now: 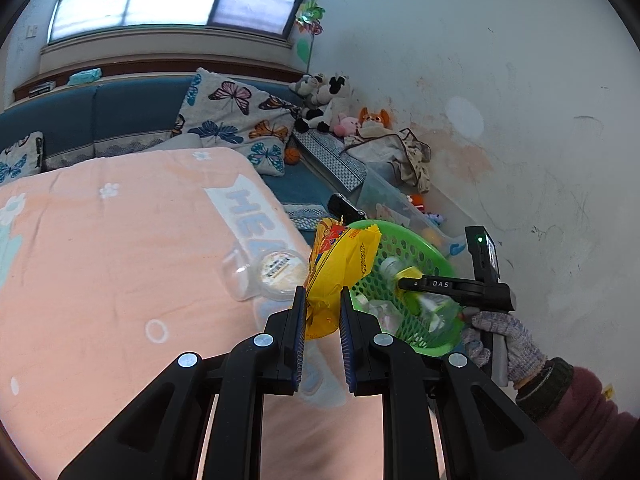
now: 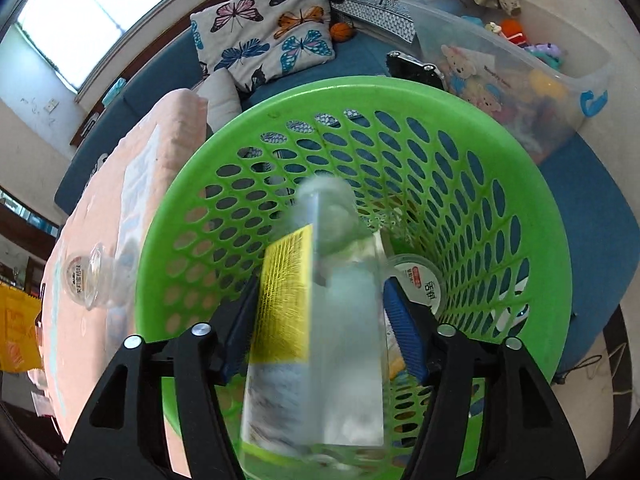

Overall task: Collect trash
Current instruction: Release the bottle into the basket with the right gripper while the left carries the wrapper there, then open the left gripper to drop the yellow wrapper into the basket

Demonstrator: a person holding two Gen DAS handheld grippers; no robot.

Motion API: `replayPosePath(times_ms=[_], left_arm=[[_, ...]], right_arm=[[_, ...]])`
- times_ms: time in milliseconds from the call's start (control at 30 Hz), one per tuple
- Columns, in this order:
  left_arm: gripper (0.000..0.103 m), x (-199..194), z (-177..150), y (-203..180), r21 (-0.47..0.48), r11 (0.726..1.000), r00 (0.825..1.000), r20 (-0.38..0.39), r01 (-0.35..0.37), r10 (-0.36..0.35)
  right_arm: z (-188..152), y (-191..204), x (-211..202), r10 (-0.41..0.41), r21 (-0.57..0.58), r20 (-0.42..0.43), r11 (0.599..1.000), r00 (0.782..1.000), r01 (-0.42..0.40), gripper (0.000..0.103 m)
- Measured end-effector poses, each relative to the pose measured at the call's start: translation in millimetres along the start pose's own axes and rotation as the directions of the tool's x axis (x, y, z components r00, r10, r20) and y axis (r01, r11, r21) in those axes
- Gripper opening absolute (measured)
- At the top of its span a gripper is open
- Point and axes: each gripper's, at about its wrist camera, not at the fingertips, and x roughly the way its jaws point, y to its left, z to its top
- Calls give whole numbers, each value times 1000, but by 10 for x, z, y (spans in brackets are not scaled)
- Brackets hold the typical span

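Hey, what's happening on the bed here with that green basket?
A person with a gripper in each hand is collecting trash. The right gripper is over the green basket, jaws apart around a blurred clear bottle. The left gripper pinches a yellow wrapper beside the basket. A clear plastic cup lies on the blanket.

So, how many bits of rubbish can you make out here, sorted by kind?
yellow wrapper: 1
clear bottle: 1
round lidded cups: 2, the second inside the green basket
Total: 4 that show clearly; the basket may hide more.
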Motion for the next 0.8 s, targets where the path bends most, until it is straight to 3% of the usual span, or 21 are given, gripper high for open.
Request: replayPosePath(times_ms=[367,633,800], left_arm=[[16,477,134,-433,51,997,997,-51,61,-58],[16,883,136,-815,83,991,989,-115,106,-97],[16,1139,129,-974,87,989,983,-152,121,-107]], right_arm=[[-187,-83,-578,34,-31,109,999,993,-30,65],[-441,-111,-973,-15,-98,168,995,986,32,70],[-568,-191,-1054,-7,-96,176,995,984,24,70]])
